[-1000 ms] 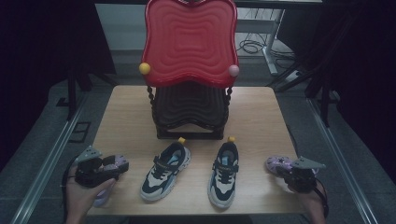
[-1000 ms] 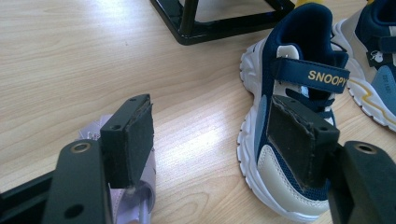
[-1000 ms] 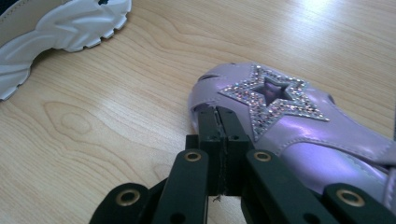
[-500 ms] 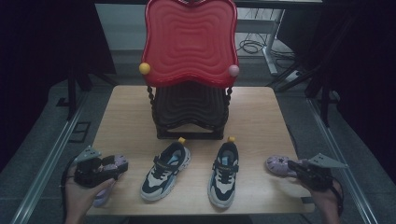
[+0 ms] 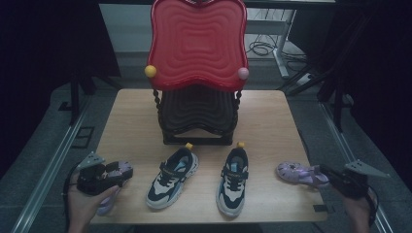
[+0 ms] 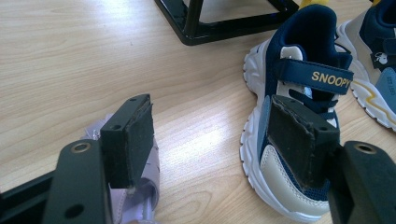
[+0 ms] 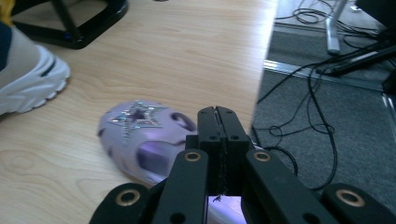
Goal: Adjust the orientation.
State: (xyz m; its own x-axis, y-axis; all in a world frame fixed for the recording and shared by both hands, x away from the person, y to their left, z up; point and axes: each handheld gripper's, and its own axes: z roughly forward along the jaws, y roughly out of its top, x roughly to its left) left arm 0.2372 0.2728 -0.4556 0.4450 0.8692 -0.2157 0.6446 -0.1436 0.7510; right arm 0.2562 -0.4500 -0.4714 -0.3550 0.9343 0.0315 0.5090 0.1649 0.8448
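A lilac sandal (image 5: 296, 172) with a glittery star (image 7: 140, 135) lies near the table's right front corner. My right gripper (image 5: 323, 174) is just right of its heel, and its jaws (image 7: 218, 116) are pressed together above the heel end. A second lilac sandal (image 5: 107, 206) lies at the left front under my left gripper (image 5: 122, 172). That gripper (image 6: 210, 116) stands open over bare wood, with the sandal (image 6: 135, 196) below its left jaw. Two navy and white sneakers (image 5: 172, 177) (image 5: 233, 182) stand between the sandals.
A red wavy panel (image 5: 197, 43) on a black ridged stand (image 5: 197, 116) takes the middle rear of the wooden table (image 5: 131, 121). The table's right edge is next to my right gripper, with cables (image 7: 317, 93) on the grey floor beyond.
My right gripper has drawn back to the right, off the sandal and past the table's edge, uncovering more of the sandal, which stayed put. The left gripper has not moved.
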